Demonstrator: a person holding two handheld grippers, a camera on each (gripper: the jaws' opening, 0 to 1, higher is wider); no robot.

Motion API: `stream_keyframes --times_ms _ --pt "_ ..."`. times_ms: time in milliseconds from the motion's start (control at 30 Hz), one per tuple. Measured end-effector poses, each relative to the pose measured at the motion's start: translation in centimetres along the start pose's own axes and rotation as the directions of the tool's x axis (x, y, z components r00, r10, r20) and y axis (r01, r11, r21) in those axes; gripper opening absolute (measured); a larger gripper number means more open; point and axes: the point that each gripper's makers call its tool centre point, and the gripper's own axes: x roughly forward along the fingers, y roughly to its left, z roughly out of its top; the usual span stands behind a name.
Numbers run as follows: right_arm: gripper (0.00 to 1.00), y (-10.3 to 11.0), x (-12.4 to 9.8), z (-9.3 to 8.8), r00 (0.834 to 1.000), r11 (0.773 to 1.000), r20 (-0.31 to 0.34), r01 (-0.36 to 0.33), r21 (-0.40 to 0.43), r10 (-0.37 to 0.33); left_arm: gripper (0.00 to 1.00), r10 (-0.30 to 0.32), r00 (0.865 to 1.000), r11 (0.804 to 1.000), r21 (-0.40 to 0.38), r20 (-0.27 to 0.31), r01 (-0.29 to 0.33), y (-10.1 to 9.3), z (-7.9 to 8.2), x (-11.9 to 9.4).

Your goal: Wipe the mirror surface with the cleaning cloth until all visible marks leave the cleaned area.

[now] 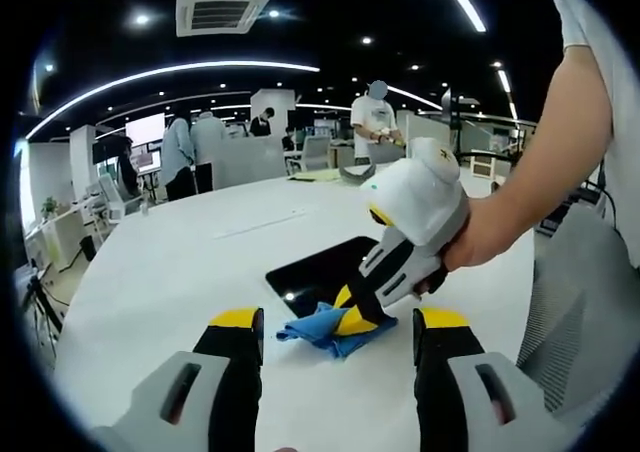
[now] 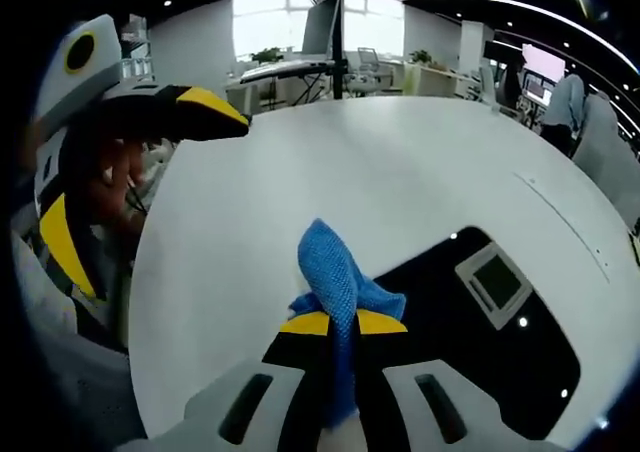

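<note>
A dark rectangular mirror [image 1: 318, 264] lies flat on the round white table [image 1: 180, 272]. In the left gripper view my right gripper [image 1: 353, 314], held by a hand, reaches in from the right and is shut on a blue cleaning cloth [image 1: 322, 330], which is pressed down at the mirror's near edge. My left gripper [image 1: 340, 322] stands open just short of the cloth, with nothing between its fingers. In the right gripper view my right gripper [image 2: 342, 322] pinches the cloth [image 2: 333, 272], bunched upward, beside the mirror [image 2: 500, 342], which reflects ceiling lights. The left gripper [image 2: 135, 172] hangs at the left.
A grey mesh chair [image 1: 580, 302] stands at the table's right side. Several people [image 1: 375, 122] stand at desks far behind the table. Monitors and desks [image 2: 300, 62] line the bright window wall. The table's edge [image 2: 150, 302] runs close on the left.
</note>
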Motion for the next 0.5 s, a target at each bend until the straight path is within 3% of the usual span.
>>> stream_keyframes --times_ms 267,500 --pt "0.02 -0.5 -1.2 1.6 0.999 1.0 0.047 0.009 0.012 -0.009 0.6 -0.001 1.0 1.0 0.005 0.006 0.001 -0.2 0.3 0.1" --pt "0.02 -0.9 -2.1 1.9 0.998 1.0 0.062 0.02 0.007 -0.02 0.6 -0.003 1.0 1.0 0.007 0.01 0.003 -0.4 0.6 0.1"
